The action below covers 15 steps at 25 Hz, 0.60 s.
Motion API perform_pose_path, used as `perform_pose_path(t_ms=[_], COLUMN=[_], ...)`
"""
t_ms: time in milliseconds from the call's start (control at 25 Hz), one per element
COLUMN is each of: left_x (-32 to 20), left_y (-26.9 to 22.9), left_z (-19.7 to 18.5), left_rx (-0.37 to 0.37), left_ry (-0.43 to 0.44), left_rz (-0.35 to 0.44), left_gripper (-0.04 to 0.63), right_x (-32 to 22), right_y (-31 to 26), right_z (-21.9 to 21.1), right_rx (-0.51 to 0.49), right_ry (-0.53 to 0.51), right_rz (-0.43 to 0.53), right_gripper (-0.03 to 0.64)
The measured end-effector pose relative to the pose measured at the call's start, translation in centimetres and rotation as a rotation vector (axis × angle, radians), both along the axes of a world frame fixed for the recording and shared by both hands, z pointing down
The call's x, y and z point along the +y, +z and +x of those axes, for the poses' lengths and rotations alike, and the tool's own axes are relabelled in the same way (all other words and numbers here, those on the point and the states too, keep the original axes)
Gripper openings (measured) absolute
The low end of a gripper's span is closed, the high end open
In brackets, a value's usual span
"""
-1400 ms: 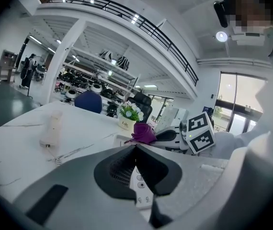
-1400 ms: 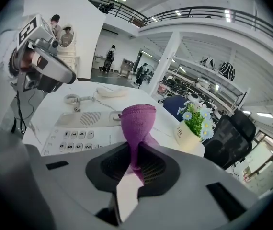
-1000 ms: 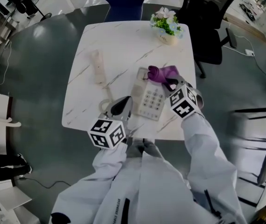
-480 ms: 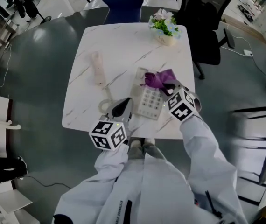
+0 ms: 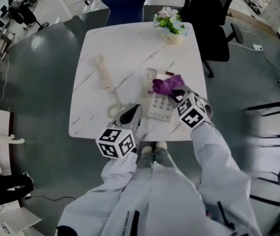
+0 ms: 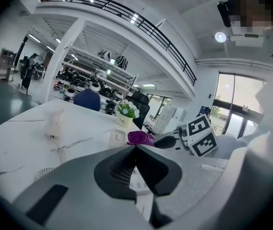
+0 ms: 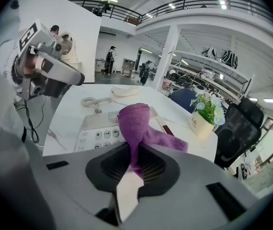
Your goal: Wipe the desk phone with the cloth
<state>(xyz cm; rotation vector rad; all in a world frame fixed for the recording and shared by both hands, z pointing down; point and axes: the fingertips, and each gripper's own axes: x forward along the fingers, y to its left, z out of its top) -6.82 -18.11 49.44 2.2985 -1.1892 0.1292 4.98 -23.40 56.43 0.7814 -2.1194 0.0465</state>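
Cloth [image 5: 166, 85] drawn nearer phone [image 5: 158, 107] keypad, right gripper [image 5: 178, 93] clenched on it, left gripper [image 5: 130, 114] closed empty, pot [image 7: 201, 124] lettered "Life".

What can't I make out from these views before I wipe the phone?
1. Head view: the bunched purple cloth in the right gripper covers the upper end of the white desk phone. Whether the cloth touches the phone is hidden.
2. Left gripper view: the left gripper blocks most of the phone with its own shut jaws.
3. Head view: the phone's key labels are too small to read.
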Motion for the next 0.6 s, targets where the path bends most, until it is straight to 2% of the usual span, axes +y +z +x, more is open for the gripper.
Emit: perform_pose_path(t_ms=[600], left_x=[1.6], left_y=[0.8], left_z=[-1.0], left_rx=[0.02], left_ry=[0.045], left_rz=[-0.013], left_gripper=[-0.002], right_x=[2.9], right_y=[0.8], right_z=[-0.6], right_rx=[0.019], right_ry=[0.038], right_rz=[-0.029], right_gripper=[0.034])
